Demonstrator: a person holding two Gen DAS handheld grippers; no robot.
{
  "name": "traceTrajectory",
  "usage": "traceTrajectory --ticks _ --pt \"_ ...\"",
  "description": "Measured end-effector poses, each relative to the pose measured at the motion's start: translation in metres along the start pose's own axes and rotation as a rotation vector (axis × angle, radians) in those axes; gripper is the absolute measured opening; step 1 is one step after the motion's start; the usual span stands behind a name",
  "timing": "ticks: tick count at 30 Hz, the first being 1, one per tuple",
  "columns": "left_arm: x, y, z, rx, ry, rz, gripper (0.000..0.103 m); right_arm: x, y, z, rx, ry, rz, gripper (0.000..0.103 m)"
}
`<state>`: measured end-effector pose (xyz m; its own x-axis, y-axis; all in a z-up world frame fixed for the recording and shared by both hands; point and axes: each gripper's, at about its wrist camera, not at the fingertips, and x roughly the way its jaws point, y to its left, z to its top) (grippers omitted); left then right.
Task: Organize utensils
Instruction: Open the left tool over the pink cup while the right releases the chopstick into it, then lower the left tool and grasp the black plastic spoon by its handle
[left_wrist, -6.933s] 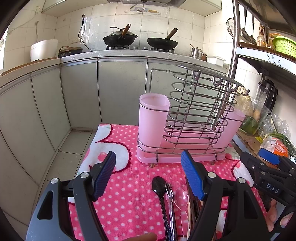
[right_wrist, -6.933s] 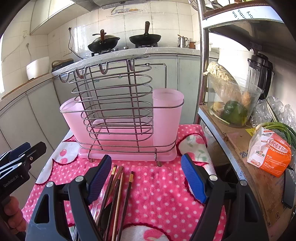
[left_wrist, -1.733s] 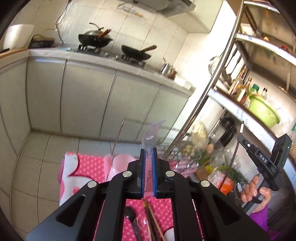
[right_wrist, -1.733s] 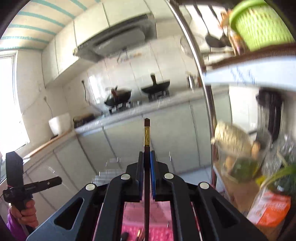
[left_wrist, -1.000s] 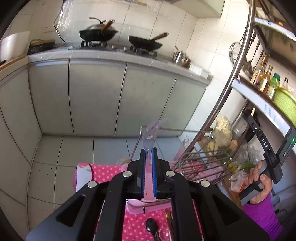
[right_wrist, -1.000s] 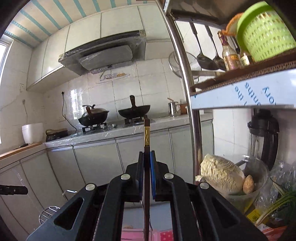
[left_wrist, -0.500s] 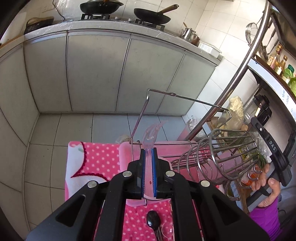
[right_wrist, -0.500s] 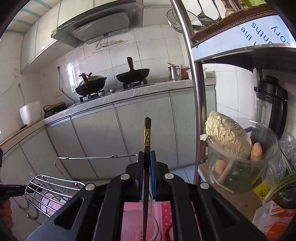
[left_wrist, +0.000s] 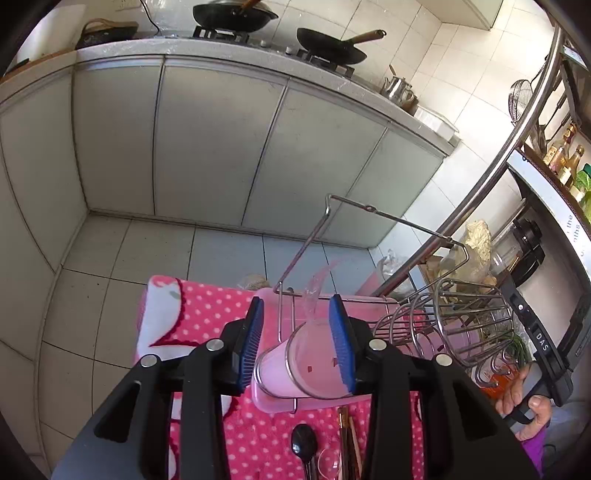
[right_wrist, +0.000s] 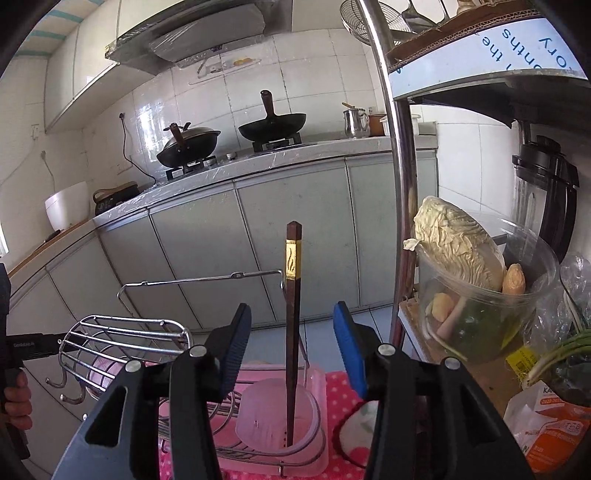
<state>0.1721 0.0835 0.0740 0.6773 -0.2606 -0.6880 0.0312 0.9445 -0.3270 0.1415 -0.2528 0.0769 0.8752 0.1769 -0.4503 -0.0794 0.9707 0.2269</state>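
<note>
1. Both grippers were clamped tight half a second ago, the left on a clear plastic spoon and the right on a dark chopstick; now both sets of fingers are opening and neither pad touches anything.
2. Biggest thing first: the wire rack (left_wrist: 439, 321) sits on the pink dotted cloth (left_wrist: 207, 314) covering the surface, with a pink cup at each end.
3. Left gripper (left_wrist: 297, 339) hangs right above the left cup (left_wrist: 295, 373). The clear spoon (left_wrist: 314, 291) stands between the blue fingers (left_wrist: 341, 343), bowl end up, handle down in the cup. It's free of the pads as far as I can tell, though clear plastic is hard to read.
4. Right gripper (right_wrist: 291, 347) is over the other cup (right_wrist: 269, 417). The chopstick (right_wrist: 293, 314) stands nearly upright in the gap, tip at the cup's bottom, well clear of both fingers (right_wrist: 347, 350).
5. So my read: this is the drop-off step, one utensil per cup, and both look delivered.
6. More stuff waits on the cloth near the left gripper: a black spoon (left_wrist: 304, 446), another clear one, several chopsticks (left_wrist: 347, 443).
7. Next move, I'd guess: lift both grippers straight up so the fingers don't knock the chopstick or spoon over, then swing down to that pile and pinch the next pieces by their handles.
</note>
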Motion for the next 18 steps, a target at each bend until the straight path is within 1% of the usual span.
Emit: traceTrajectory --ticks 3,7,11,14,18 --pt "-0.014 0.003 -0.006 -0.007 -0.024 0.011 0.037 -0.017 -0.001 -0.006 0.014 -0.005 0.006 0.046" --pt "-0.035 0.003 -0.024 -0.007 -0.049 0.014 0.037 -0.041 0.0 -0.021 0.026 -0.005 0.019 0.046" --pt "-0.047 -0.001 -0.046 0.012 -0.06 0.026 0.037 -0.058 0.002 -0.047 0.048 0.031 0.044 0.046" --pt "-0.049 -0.005 -0.067 0.023 -0.033 0.017 0.037 -0.062 0.006 -0.07 0.054 0.084 0.062 0.046" --pt "-0.034 -0.008 -0.098 0.032 0.044 0.022 0.037 -0.058 0.014 -0.103 0.046 0.188 0.094 0.046"
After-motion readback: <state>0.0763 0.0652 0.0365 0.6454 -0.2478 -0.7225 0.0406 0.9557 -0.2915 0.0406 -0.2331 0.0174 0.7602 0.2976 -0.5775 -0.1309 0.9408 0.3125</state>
